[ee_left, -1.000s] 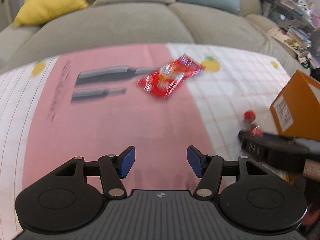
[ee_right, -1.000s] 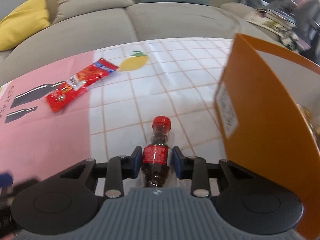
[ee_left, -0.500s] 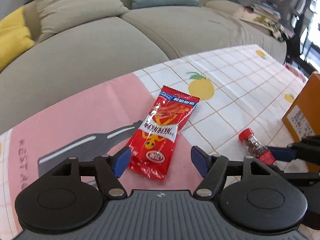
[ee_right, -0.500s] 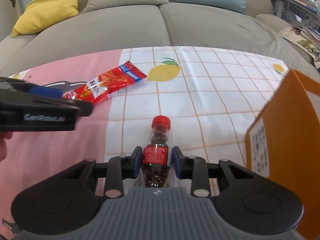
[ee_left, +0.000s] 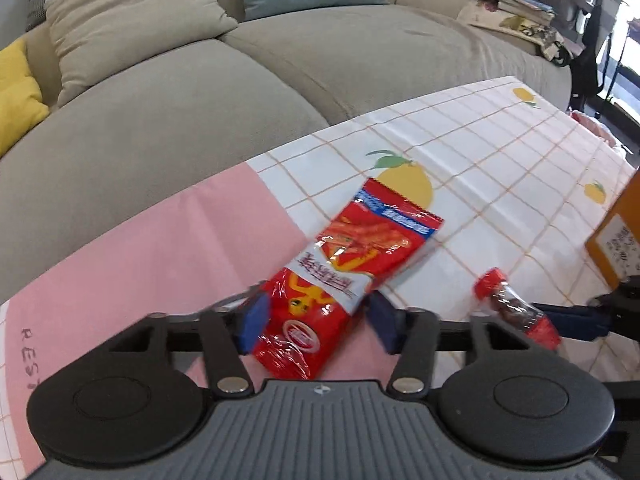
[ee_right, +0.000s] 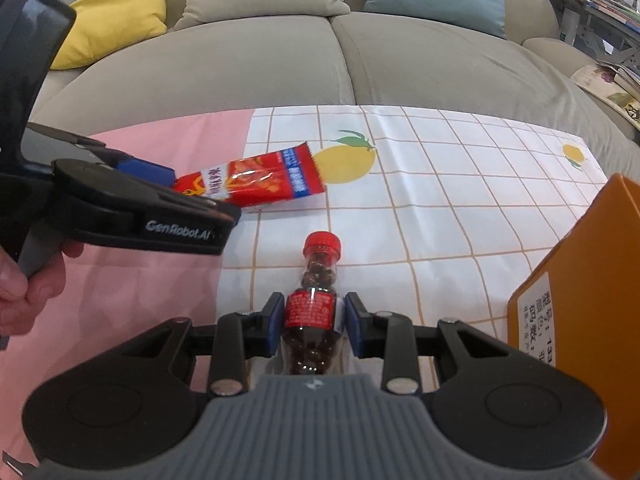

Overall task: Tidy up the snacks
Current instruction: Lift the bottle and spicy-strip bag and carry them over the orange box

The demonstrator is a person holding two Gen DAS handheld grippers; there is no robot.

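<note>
Orange box (ee_right: 580,292) seen at table (ee_right: 440,184) right edge. Red packet (ee_left: 340,280) bracketed by closing left hand-held gripper (ee_left: 316,322). Small bottle (ee_right: 314,304) clenched by right hand-held gripper (ee_right: 314,330), angled downward.

Orange box (ee_right: 576,300): cut off by right edge in both views, top and far side unseen; label print beside edge only partly legible.
Snack packet (ee_left: 340,276): near end blurred; small print unreadable.
Bottle (ee_right: 312,312): base hidden behind right gripper (ee_right: 314,328) body.
Hand (ee_right: 24,288) left of bottle: cut off by left edge.
</note>
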